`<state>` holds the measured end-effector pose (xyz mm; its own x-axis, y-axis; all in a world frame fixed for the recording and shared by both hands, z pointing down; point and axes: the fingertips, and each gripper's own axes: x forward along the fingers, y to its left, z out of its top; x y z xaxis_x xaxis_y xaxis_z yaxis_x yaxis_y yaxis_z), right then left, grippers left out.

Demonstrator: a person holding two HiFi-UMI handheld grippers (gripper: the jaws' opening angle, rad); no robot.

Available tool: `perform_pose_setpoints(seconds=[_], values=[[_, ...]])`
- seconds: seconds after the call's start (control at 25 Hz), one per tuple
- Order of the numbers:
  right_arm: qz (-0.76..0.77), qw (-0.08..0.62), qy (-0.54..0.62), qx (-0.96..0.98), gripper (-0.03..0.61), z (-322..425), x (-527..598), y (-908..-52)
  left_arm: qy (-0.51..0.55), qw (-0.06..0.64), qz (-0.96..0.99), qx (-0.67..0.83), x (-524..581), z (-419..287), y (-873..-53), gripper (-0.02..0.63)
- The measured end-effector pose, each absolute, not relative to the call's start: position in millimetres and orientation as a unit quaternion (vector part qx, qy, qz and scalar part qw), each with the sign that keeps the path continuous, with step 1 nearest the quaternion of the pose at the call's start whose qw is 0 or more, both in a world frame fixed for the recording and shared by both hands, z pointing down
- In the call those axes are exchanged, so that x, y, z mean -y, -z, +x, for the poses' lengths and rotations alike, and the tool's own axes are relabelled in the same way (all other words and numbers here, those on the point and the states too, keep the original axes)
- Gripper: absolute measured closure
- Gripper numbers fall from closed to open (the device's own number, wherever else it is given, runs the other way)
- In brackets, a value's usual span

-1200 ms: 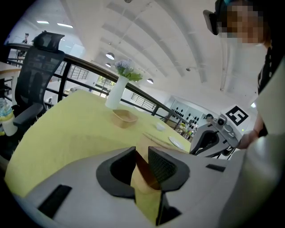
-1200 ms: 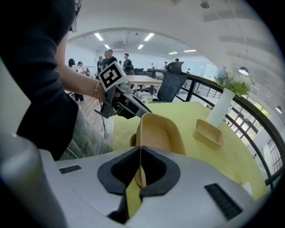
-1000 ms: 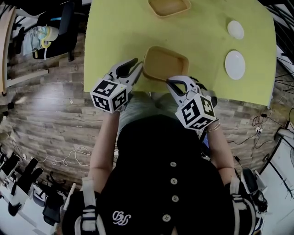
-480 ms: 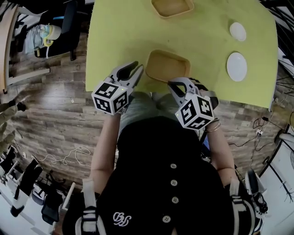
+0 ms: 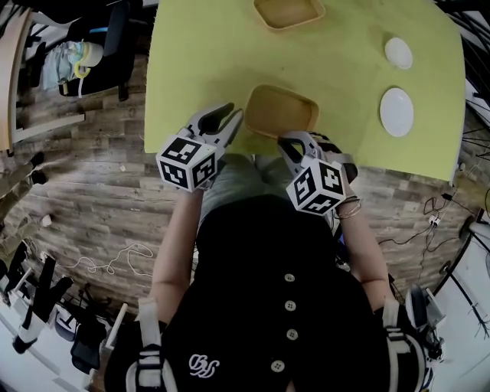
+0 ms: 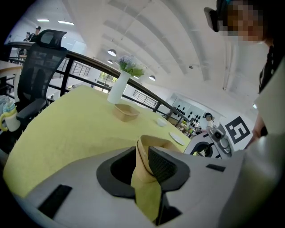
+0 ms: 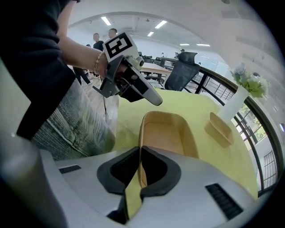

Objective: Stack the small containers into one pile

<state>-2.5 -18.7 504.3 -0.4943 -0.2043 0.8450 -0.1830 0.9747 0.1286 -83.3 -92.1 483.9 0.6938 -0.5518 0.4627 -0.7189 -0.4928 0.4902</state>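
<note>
A tan rectangular container (image 5: 280,111) sits near the front edge of the yellow-green table (image 5: 199,69). My left gripper (image 5: 232,121) is shut on its left near corner, and in the left gripper view the tan wall (image 6: 143,171) stands between the pads. My right gripper (image 5: 285,142) holds the near rim; its jaws have just been opening, with the thin wall (image 7: 140,171) still between the pads. A second tan container (image 5: 289,11) lies at the far edge, also seen as the second container (image 7: 219,129) in the right gripper view.
Two white plates (image 5: 398,52) (image 5: 396,111) lie on the right of the table. A white vase with flowers (image 6: 116,87) stands at the far end. An office chair (image 5: 107,53) is off the table's left side. The table's front edge runs just under both grippers.
The right gripper has sunk a little with the near rim of the container, and the container now lies lower at the table edge. The left gripper has kept its place.
</note>
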Motion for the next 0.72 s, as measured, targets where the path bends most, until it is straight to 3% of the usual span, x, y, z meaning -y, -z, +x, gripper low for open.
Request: perform_pose_setpoints(seconds=[0.48,0.72], values=[[0.158,0.422,-0.081,0.889,0.460,-12,32,-491,-0.129,0.332,0.866,0.352,102,-82,-477,0.515],[0.232,0.353,-0.097,0.901,0.463,-9,61,-462,-0.133,0.293,0.888,0.330,126,-75,-452,0.508]])
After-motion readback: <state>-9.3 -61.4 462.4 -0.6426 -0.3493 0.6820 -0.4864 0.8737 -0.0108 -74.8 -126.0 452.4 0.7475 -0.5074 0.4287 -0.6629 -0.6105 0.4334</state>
